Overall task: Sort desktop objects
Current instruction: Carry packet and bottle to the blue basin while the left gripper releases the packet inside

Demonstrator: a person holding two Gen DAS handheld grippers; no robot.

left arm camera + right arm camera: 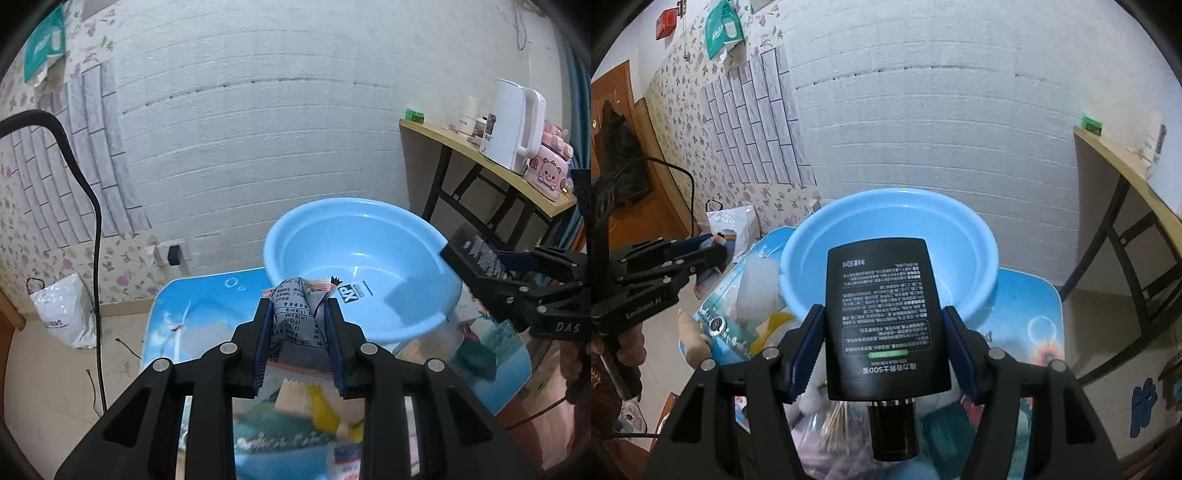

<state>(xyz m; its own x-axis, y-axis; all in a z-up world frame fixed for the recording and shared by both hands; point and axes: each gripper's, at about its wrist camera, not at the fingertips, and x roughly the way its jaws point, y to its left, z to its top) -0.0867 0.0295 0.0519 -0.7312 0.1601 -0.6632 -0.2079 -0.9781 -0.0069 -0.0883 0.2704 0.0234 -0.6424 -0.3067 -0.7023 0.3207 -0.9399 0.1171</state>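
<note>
Pinching a crumpled snack packet (295, 314), the left tool (298, 345) hangs before the blue basin (364, 266) at the counter's (1027, 299) far edge; the right tool (882, 354) clamps a black bottle (888, 317) upside down; thin foil could slip short of the rim, or the smooth bottle slide out.

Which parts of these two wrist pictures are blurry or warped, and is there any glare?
Left wrist view: snack packet in the left gripper is sharp; the clutter below it is smeared; fisheye bends the brick wall. Right wrist view: the black bottle in the right gripper is crisp, its print legible; items beneath blur; a soft sheen lies inside the blue basin.
</note>
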